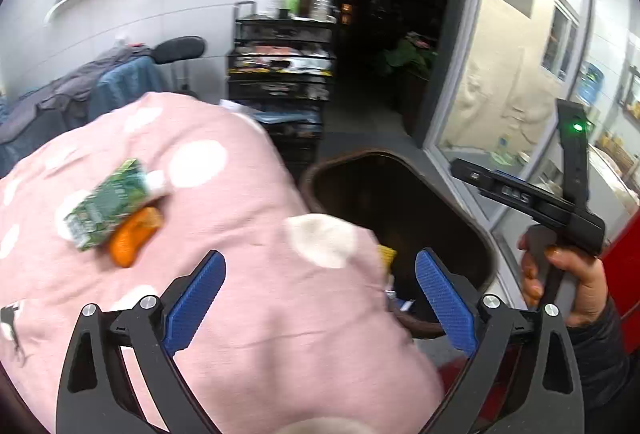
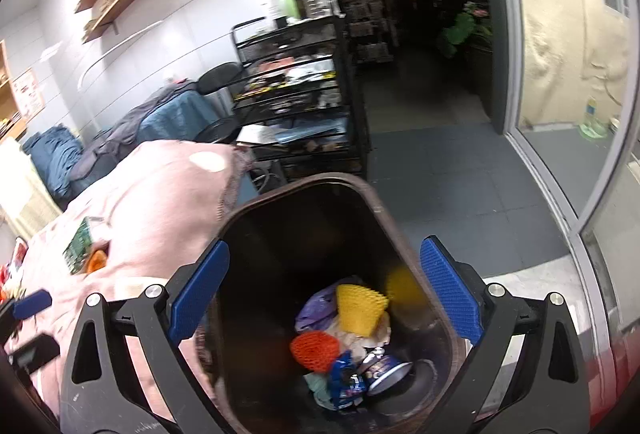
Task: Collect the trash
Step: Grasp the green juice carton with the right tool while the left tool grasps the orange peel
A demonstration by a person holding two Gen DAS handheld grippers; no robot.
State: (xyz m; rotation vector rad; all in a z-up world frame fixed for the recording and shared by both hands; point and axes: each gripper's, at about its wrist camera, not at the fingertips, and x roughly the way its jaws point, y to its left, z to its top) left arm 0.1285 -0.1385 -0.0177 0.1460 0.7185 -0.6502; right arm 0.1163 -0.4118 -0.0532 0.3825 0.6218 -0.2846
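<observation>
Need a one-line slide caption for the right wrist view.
Open right claw above the dark trash bin, which holds yellow and orange foam nets.

the left wrist view looks down over the pink blanket (image 1: pixel 200 274) near its right edge; the right wrist view looks close into the bin (image 2: pixel 384 218). both share blanket, bin and black rack (image 1: pixel 280 74).

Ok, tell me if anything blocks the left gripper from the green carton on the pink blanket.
Nothing visible does. The left gripper stands open and empty, and only bare pink blanket lies between it and the green carton, which rests against an orange wrapper.
</observation>
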